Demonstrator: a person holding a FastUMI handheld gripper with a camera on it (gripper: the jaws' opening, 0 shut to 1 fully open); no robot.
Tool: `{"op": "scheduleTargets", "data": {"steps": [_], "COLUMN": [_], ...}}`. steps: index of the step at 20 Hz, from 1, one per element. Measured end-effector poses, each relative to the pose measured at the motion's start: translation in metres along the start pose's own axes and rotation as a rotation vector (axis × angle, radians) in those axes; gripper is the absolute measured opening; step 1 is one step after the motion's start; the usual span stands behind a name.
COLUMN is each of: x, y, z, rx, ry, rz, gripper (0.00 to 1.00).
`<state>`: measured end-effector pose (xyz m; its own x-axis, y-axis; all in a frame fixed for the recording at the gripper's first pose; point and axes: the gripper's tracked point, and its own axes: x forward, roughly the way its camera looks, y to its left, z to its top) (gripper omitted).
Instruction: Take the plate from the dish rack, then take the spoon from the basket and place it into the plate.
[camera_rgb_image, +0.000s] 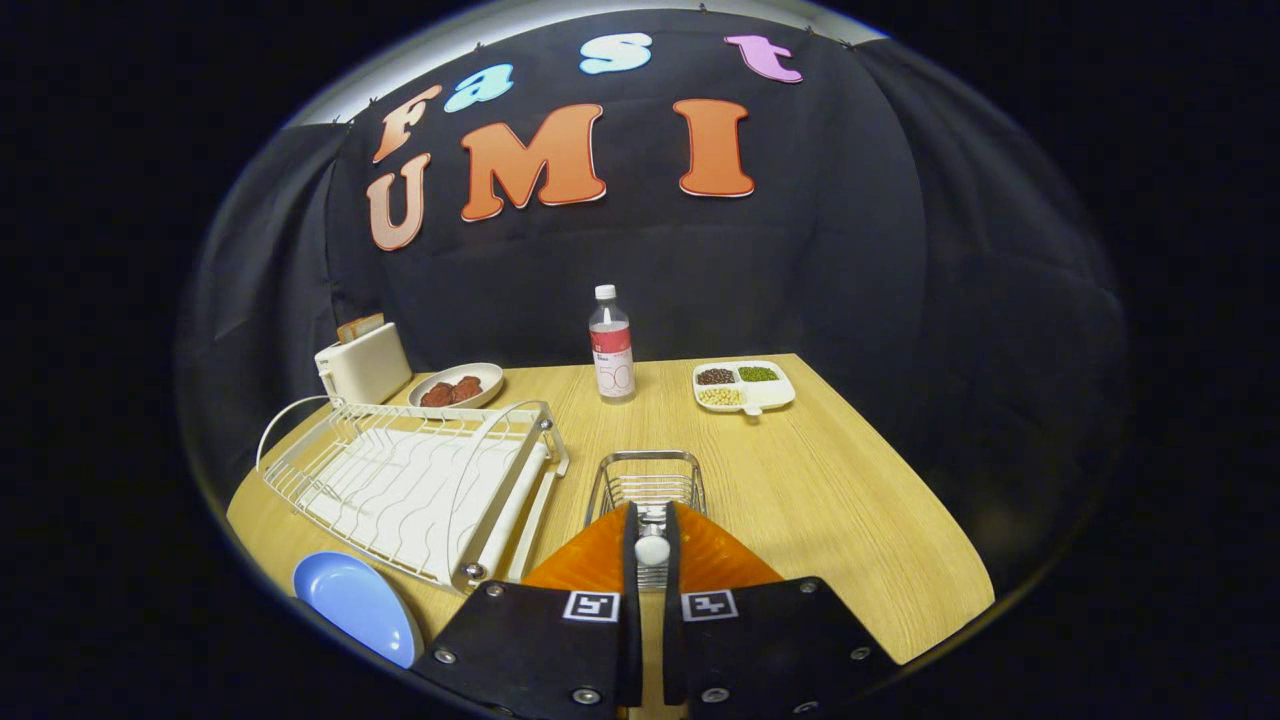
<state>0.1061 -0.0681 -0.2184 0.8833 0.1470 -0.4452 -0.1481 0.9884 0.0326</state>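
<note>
My gripper (652, 520) is shut on the white spoon (652, 549). Its rounded end shows in the narrow gap between the two fingers, and the rest of it is hidden. The small wire basket (645, 480) stands on the table just beyond the fingertips, and the spoon is held at its near rim. The blue plate (355, 603) lies flat on the table to the left of the fingers, by the near corner of the white dish rack (410, 480). No dishes show in the rack.
A water bottle (611, 345) stands at the back of the wooden table (830, 500). To its right is a divided tray of beans (744, 386). A dish of brown food (457, 385) and a white toaster (362, 362) sit behind the rack.
</note>
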Motion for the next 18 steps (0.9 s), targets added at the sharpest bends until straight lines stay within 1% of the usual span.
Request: {"op": "scheduleTargets", "data": {"steps": [5,9,12,15,18], "x": [-0.021,-0.053,-0.084,-0.116,-0.138], "y": [-0.004,0.007,0.028,0.061,0.101], "z": [0.029,0.052,0.063,0.069,0.066], "rx": [-0.015,-0.006,-0.011,-0.015,-0.003], "ry": [-0.038,-0.079,-0.102,-0.121,-0.126], "rz": [-0.032,-0.049,-0.046,-0.016,0.014], "gripper": [0.07,0.07,0.08,0.08,0.07]}}
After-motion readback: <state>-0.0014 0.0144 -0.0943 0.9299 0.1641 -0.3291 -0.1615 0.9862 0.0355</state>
